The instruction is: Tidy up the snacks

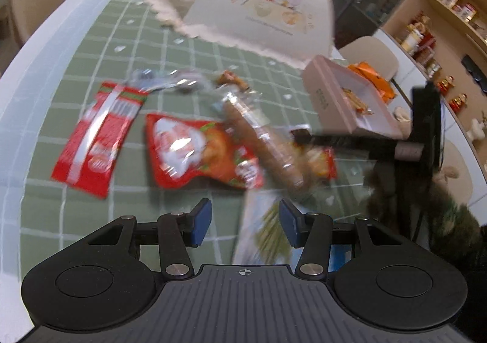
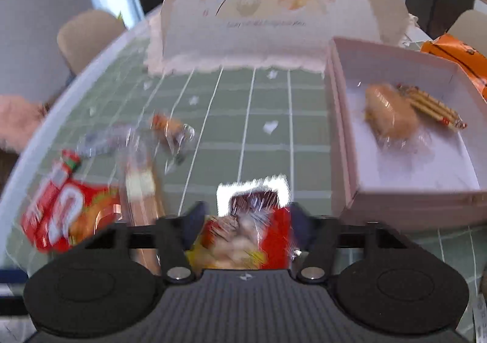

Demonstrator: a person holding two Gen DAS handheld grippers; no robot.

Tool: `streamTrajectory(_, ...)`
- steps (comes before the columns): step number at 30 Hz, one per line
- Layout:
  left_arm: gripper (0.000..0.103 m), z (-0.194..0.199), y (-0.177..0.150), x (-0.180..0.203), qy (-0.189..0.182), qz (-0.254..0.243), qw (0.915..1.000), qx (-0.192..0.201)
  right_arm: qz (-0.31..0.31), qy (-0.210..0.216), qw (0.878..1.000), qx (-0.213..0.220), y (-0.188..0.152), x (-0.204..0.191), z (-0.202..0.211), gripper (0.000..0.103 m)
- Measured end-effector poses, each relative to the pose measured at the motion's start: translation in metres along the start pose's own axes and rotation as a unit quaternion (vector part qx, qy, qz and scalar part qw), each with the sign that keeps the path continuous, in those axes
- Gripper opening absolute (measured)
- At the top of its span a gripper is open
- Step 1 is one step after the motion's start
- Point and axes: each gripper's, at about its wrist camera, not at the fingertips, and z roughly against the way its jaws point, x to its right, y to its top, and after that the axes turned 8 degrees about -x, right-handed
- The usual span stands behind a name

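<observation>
My right gripper (image 2: 248,215) is shut on a small red and yellow snack packet (image 2: 252,236) and holds it above the green checked tablecloth, left of the pink box (image 2: 341,117). The box holds a wrapped bun (image 2: 389,114) and a biscuit pack (image 2: 435,108). My left gripper (image 1: 245,218) is open and empty above a pale packet (image 1: 264,230). Ahead of it lie a red chip bag (image 1: 197,151), a long red packet (image 1: 97,136), a clear-wrapped brown roll (image 1: 268,142) and the right gripper (image 1: 319,142) with its packet.
A white cartoon-printed food cover (image 2: 274,8) stands at the back of the table. An orange packet (image 2: 456,54) lies behind the box. A small wrapped candy (image 2: 170,127) and a clear wrapper (image 1: 170,81) lie on the cloth. Chairs and shelves surround the table.
</observation>
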Motion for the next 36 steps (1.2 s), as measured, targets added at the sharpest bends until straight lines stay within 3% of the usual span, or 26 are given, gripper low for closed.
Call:
streamTrajectory(5, 0.054, -0.018, 0.019, 0.03, -0.02, -0.03, 0.9993, 0.002, -0.009, 0.037, 0.999, -0.026, -0.043, 0.013, 0.025, 0.044)
streamTrajectory(8, 0.054, -0.041, 0.046, 0.061, -0.036, -0.078, 0.9963, 0.0, -0.034, 0.04, 0.999, -0.013, -0.061, 0.038, 0.05, 0.045)
streamTrajectory(10, 0.054, -0.064, 0.069, 0.082, -0.04, -0.103, 0.9938, -0.004, -0.055, 0.026, 0.998, 0.015, -0.063, 0.057, 0.066, 0.045)
streamTrajectory(12, 0.054, -0.082, 0.083, 0.092, -0.022, -0.102, 0.9945, 0.004, -0.088, 0.005, 0.995, 0.047, -0.059, 0.074, 0.078, 0.046)
streamTrajectory(14, 0.053, -0.094, 0.091, 0.097, -0.01, -0.099, 0.995, 0.013, -0.123, -0.011, 0.99, 0.071, -0.052, 0.091, 0.084, 0.053)
streamTrajectory(18, 0.053, -0.104, 0.09, 0.096, -0.001, -0.095, 0.9955, 0.0, -0.139, 0.001, 0.988, 0.068, -0.029, 0.11, 0.062, 0.054)
streamTrajectory(22, 0.053, -0.105, 0.087, 0.087, 0.015, -0.106, 0.9941, -0.02, -0.108, 0.01, 0.991, 0.075, 0.004, 0.102, 0.039, 0.057)
streamTrajectory(25, 0.053, -0.108, 0.094, 0.081, 0.023, -0.1, 0.9943, -0.027, -0.087, 0.012, 0.994, 0.059, 0.009, 0.088, 0.029, 0.057)
streamTrajectory(28, 0.053, -0.117, 0.107, 0.078, 0.018, -0.083, 0.996, -0.027, -0.066, 0.034, 0.996, 0.044, -0.013, 0.069, 0.032, 0.057)
streamTrajectory(33, 0.054, -0.155, 0.116, 0.094, 0.021, -0.091, 0.9934, -0.068, -0.024, 0.075, 0.996, 0.032, -0.057, 0.031, 0.038, 0.058)
streamTrajectory(36, 0.054, -0.173, 0.111, 0.112, 0.039, -0.135, 0.9871, -0.077, 0.002, 0.039, 0.999, 0.025, -0.074, 0.012, 0.033, 0.058)
